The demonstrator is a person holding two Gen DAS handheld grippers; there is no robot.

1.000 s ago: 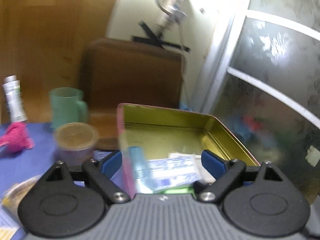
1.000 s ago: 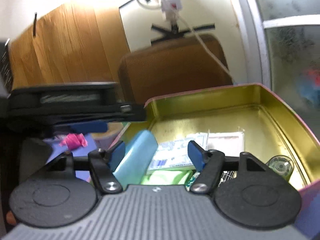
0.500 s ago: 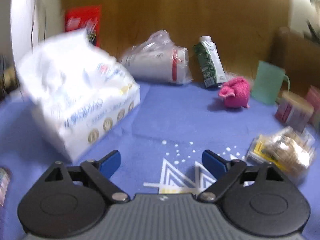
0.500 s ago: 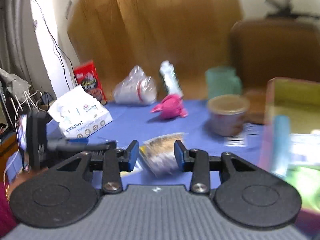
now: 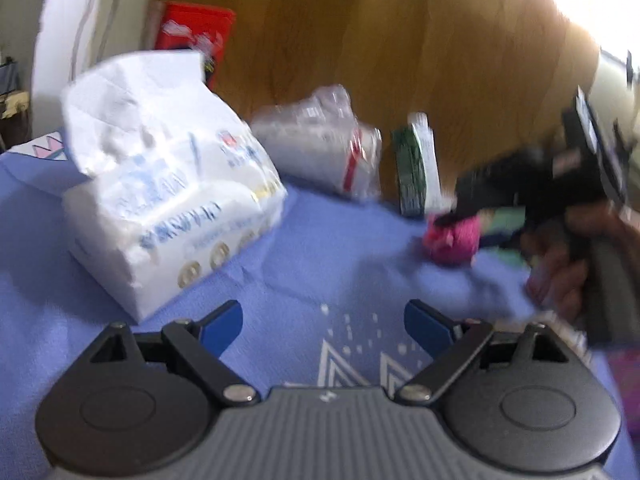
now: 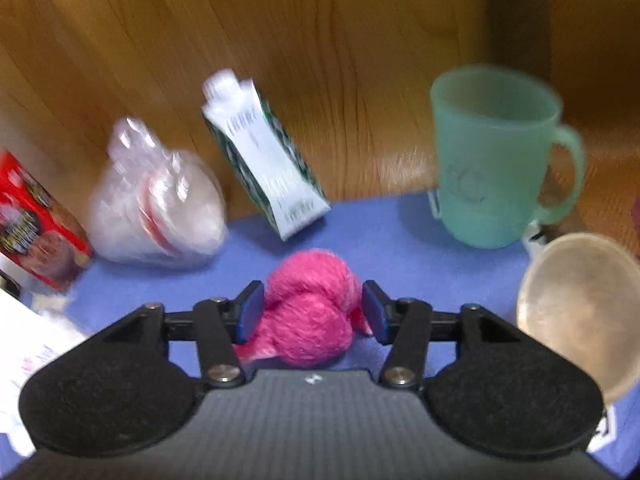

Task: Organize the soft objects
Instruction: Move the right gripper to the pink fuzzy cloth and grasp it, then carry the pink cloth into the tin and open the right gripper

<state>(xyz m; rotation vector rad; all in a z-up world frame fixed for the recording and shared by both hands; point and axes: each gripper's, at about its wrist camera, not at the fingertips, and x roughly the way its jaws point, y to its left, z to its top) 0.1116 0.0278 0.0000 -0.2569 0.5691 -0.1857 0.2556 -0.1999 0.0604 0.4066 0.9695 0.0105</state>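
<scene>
Tissue pack print blurred — perhaps "SIPIAO"; carton lettering unreadable.

A green mug is seen on the blue tabletop. A carton is tipped against the wood wall. A bag of cups is laid beside it. A red box and a tub are seen too.

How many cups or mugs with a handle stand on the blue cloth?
1. The green mug stands at the back right of the blue cloth, its handle to the right. Bagged handleless cups lie at the left; more may be hidden.
</scene>
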